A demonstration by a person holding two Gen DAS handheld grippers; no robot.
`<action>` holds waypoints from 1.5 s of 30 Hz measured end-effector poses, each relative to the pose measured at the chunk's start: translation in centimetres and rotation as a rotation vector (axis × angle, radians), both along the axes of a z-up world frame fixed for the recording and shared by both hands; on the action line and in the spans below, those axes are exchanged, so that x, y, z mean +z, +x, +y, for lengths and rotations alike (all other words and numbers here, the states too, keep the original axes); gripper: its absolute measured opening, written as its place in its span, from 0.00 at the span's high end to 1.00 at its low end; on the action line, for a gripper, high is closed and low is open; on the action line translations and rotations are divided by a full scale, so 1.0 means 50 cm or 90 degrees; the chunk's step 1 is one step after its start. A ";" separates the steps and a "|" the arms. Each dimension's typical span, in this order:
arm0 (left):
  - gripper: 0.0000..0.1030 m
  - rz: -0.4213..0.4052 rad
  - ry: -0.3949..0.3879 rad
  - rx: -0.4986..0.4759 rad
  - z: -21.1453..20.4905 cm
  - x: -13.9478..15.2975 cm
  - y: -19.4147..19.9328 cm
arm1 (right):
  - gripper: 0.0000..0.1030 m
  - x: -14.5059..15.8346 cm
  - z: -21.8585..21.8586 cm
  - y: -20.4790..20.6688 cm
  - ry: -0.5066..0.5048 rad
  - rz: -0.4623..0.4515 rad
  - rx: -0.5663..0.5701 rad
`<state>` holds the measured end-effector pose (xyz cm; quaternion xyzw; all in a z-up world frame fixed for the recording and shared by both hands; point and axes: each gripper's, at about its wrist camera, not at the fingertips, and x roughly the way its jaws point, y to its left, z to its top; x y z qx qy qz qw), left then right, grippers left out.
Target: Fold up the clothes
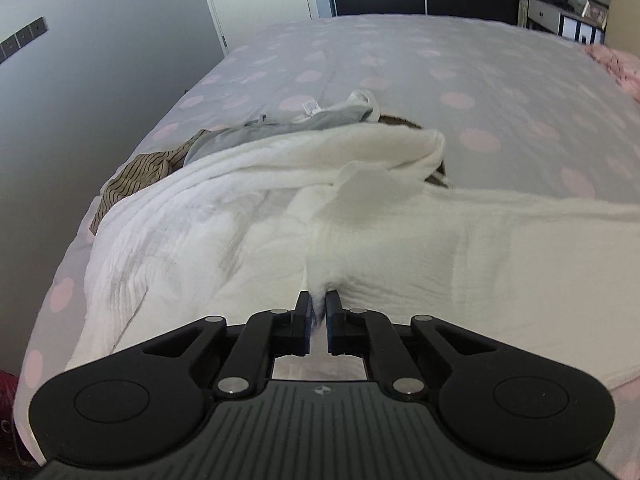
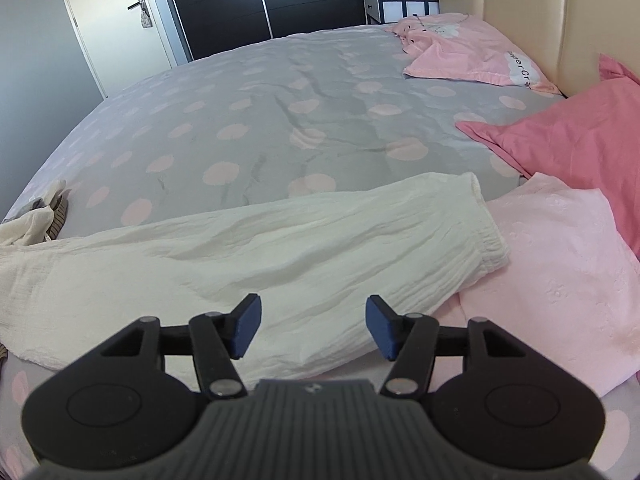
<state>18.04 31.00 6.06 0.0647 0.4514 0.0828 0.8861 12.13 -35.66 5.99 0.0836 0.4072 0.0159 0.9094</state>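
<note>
1. White crinkle-cotton garment [image 2: 248,252]: spread on the bed [image 2: 280,112], long axis left to right, elastic cuff [image 2: 490,236] pointing right, touching a pale pink garment [image 2: 560,280].
2. Left tool [image 1: 319,304]: clenched on a bunched pinch of the white cloth.
3. Right tool [image 2: 313,326]: released, pads apart over the near edge.
4. Risk: the small pinch may slip; a one-sided lift would skew the fold or drag the striped and grey clothes [image 1: 224,144] at its left end.

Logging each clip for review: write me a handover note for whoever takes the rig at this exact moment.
Left gripper: shut on a pinch of the white garment.
Right gripper: open, empty, hovering over the garment's cuffed end.
Garment lies stretched across the bed, its cuffed end on a pale pink cloth. A striped piece and a grey piece wait behind it.
Done: no fold visible yet.
Left: probably grip the cuffed end, fold, then the others.
</note>
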 end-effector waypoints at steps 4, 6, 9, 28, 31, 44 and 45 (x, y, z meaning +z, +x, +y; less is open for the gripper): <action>0.59 -0.011 0.027 -0.011 -0.010 0.000 0.000 | 0.41 -0.004 0.004 0.005 0.002 0.004 0.008; 0.54 -0.020 0.062 -0.045 -0.035 -0.001 0.010 | 0.41 -0.007 0.007 0.010 -0.001 0.010 0.012; 0.48 -0.034 0.115 -0.096 -0.074 -0.003 0.025 | 0.41 -0.015 0.017 0.021 -0.005 0.018 0.019; 0.82 -0.131 0.205 -0.071 -0.115 -0.024 0.155 | 0.41 -0.060 0.046 0.088 -0.037 0.057 0.053; 0.58 -0.144 0.195 -0.058 -0.115 -0.014 0.152 | 0.41 -0.061 0.028 0.089 -0.035 0.057 0.034; 0.54 -0.104 0.158 -0.126 -0.192 0.004 0.060 | 0.41 -0.027 -0.211 0.060 0.073 0.000 -0.218; 0.54 -0.101 0.153 -0.131 -0.200 0.005 0.052 | 0.41 -0.035 -0.231 0.058 0.091 0.003 -0.237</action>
